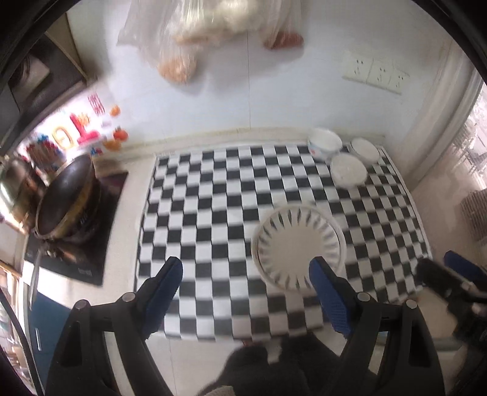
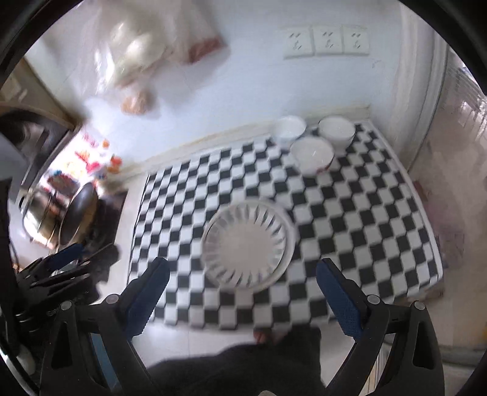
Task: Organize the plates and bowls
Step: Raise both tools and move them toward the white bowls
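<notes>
A white plate with dark ray marks round its rim [image 1: 298,245] [image 2: 248,245] lies on the black-and-white checkered mat [image 1: 207,213] [image 2: 350,219]. Three white bowls stand at the mat's far right corner: one [image 1: 324,144] [image 2: 289,128], one [image 1: 348,169] [image 2: 312,155] and one [image 1: 365,149] [image 2: 336,129]. My left gripper [image 1: 245,274] is open and empty above the mat's near edge; its right fingertip overlaps the plate's near rim in view. My right gripper [image 2: 243,274] is open and empty, with the plate just beyond its fingertips.
A dark wok [image 1: 67,198] [image 2: 77,213] sits on a stove at the left, beside a steel pot [image 1: 15,185]. Plastic bags of food [image 1: 210,27] [image 2: 143,61] hang on the white wall. Wall sockets [image 1: 376,71] [image 2: 327,41] are at the upper right. The other gripper shows at each view's edge [image 1: 456,280] [image 2: 61,268].
</notes>
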A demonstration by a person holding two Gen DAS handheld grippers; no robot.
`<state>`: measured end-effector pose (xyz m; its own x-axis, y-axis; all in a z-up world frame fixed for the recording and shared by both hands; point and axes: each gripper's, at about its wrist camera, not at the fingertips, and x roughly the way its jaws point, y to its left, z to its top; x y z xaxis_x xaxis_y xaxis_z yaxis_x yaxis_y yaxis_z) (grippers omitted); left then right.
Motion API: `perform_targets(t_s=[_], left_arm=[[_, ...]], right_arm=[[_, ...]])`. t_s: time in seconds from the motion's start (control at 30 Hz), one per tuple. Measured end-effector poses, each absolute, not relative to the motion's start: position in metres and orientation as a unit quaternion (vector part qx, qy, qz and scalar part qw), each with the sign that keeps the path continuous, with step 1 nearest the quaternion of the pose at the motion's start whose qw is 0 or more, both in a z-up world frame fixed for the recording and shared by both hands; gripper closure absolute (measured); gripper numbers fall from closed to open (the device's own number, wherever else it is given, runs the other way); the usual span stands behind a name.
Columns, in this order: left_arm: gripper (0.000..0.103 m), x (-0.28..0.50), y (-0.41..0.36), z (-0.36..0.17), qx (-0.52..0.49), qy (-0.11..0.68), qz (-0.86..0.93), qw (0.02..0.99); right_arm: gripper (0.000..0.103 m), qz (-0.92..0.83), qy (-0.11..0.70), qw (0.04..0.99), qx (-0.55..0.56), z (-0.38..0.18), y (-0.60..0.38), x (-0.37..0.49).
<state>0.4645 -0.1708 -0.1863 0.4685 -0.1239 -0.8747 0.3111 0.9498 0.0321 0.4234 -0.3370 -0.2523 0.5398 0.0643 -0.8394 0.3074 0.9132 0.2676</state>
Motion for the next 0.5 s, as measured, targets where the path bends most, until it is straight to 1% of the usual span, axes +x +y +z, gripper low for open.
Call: perform_targets(t_s=[0.1,0.17,0.3,0.5], left_arm=[[0.018,0.485,-0.184,-0.187,0.085,0.479,-0.126,0.865],[0.018,0.504,-0.2,-0.189,0.079,0.47,-0.122,0.871],[0.018,0.542,-0.242,-0.197,0.081,0.464,-0.117,0.874],[0.018,0.602,-0.325,-0.23,0.086,0.476,-0.105,0.869]], right_arm=[[0.004,-0.105,0.449,0.868,0.185,-0.263,-0.376,0.441],[0.004,-0.115,0.448,0.866,0.188,-0.272,-0.406,0.458],[0.004,-0.134,0.468,0.852,0.193,-0.296,-0.471,0.501],[0.004,-0.133,0.505,0.832,0.186,-0.344,-0.551,0.576]])
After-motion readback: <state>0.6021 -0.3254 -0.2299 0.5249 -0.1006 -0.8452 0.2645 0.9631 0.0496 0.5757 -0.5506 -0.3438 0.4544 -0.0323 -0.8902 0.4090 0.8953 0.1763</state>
